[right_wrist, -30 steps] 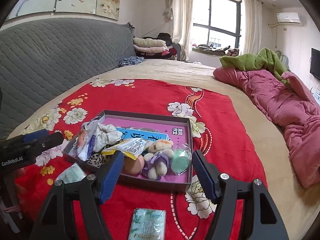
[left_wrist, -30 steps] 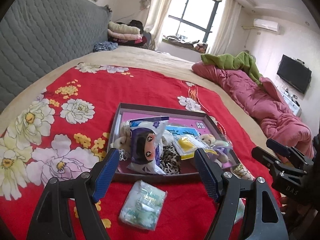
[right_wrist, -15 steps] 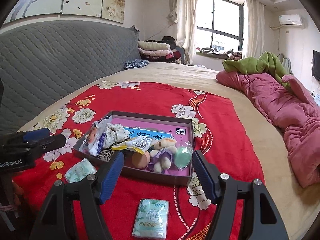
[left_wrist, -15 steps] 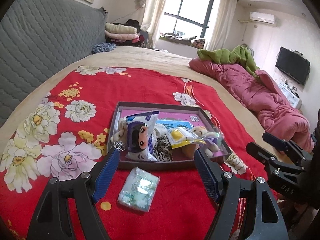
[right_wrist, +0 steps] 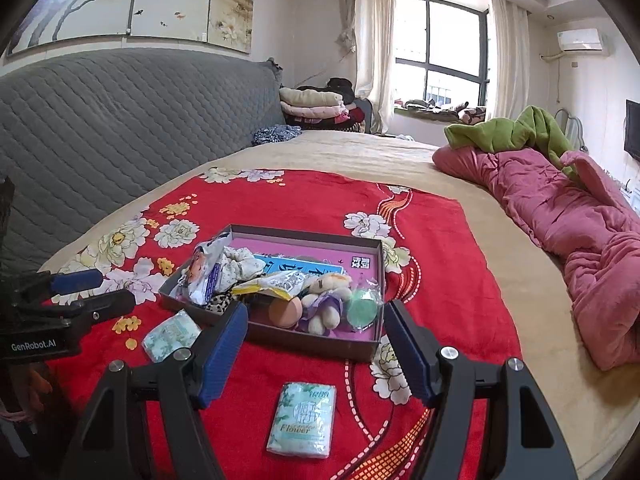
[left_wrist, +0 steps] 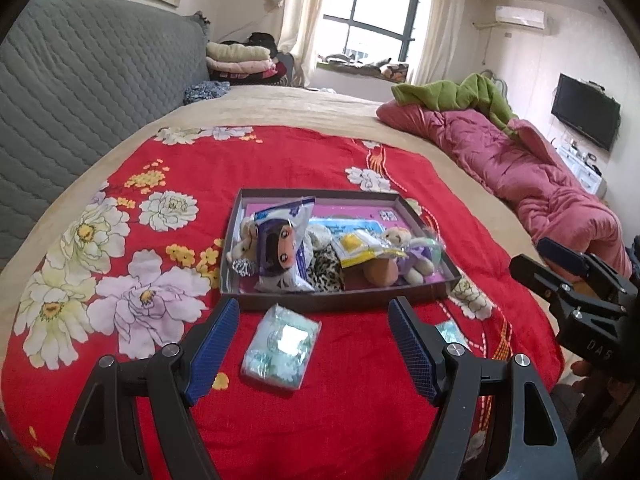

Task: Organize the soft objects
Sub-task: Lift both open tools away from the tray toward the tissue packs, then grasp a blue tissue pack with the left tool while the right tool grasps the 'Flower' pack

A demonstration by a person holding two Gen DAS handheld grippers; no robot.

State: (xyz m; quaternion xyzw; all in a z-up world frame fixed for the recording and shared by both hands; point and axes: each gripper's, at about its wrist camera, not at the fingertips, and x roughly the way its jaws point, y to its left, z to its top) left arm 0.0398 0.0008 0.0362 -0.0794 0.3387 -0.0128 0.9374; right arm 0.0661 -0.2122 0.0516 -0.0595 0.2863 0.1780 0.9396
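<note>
My left gripper (left_wrist: 312,344) has its fingers spread wide and holds nothing; a tissue pack (left_wrist: 281,349) lies flat on the red blanket (left_wrist: 280,168) in the gap between them, touching neither finger. My right gripper (right_wrist: 316,350) is spread just as wide and also empty, with a second tissue pack (right_wrist: 303,420) (the one printed "Flower") lying on the blanket below and between its fingers.

Just beyond both sets of fingertips sits the shallow box (left_wrist: 340,304), its near wall close to the first pack but apart from it. Inside I see a packet with a cartoon face (left_wrist: 280,252) leaning at the left end, a leopard-print piece (left_wrist: 326,270) beside it, a yellow and white wrapper (left_wrist: 358,246) lying across the middle, a small teddy bear (right_wrist: 326,300) in purple toward the right, a peach-coloured ball (right_wrist: 285,312) against the near wall, and something round and green in clear wrap (right_wrist: 362,308) in the right corner, possibly a sponge, though I can't tell from here.

Further out, a pink quilt (right_wrist: 560,216) with a green blanket (right_wrist: 516,128) over it lies along the right side of the bed.
</note>
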